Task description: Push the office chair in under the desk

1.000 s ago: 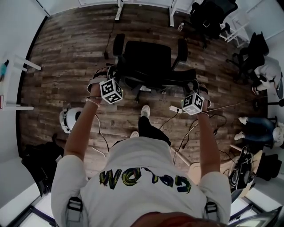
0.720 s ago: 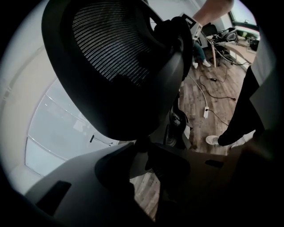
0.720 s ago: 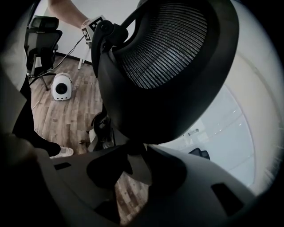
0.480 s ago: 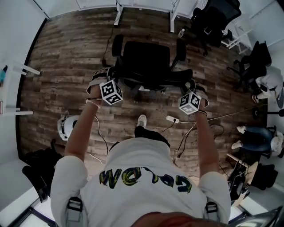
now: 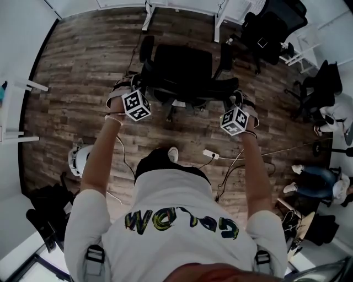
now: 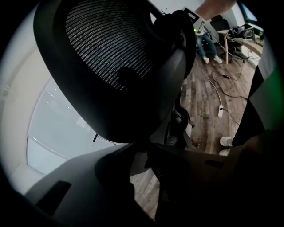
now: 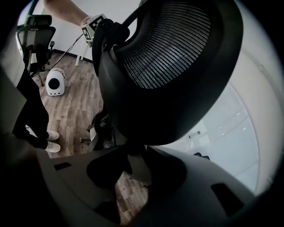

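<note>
I read left gripper [image 5: 134,85] and right gripper [image 5: 235,101] each pinched nearly closed on the top rim of the office chair [image 5: 182,66]. Chair stands just short of the desk [image 5: 147,13] legs.

Stylised lettering is printed across the person's white shirt [image 5: 179,221], but it cannot be read with certainty.
</note>
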A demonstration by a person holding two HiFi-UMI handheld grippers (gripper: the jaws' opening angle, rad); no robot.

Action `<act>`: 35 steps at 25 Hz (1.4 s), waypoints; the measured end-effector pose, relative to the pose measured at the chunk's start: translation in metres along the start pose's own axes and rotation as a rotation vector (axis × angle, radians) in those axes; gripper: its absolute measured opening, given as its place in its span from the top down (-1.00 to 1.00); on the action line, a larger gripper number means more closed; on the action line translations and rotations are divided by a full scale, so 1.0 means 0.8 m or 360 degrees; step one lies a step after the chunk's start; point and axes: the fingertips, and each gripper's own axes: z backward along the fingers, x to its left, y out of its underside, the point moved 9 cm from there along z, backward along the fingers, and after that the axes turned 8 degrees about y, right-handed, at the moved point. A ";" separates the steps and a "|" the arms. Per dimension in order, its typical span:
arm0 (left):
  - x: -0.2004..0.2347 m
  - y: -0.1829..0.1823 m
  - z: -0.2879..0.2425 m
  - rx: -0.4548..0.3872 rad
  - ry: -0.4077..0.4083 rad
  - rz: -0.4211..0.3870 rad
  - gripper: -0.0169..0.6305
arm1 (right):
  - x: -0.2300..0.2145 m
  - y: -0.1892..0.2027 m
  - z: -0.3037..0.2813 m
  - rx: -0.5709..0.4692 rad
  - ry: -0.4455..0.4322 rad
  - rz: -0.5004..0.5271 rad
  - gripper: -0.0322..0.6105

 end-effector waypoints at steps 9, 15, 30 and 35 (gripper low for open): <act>0.072 -0.017 -0.070 0.0023 0.0013 -0.0019 0.65 | -0.054 -0.006 -0.085 0.0014 0.0011 -0.0005 0.45; 0.119 -0.028 -0.113 0.0007 0.0048 -0.0007 0.65 | -0.087 -0.011 -0.141 0.0031 0.0018 -0.0014 0.44; 0.256 -0.033 -0.226 -0.0070 0.0065 -0.0066 0.65 | -0.165 -0.044 -0.275 0.0127 0.0052 -0.0046 0.44; 0.293 -0.039 -0.257 -0.0088 0.0053 -0.0038 0.65 | -0.188 -0.049 -0.313 0.0132 0.0093 -0.0078 0.44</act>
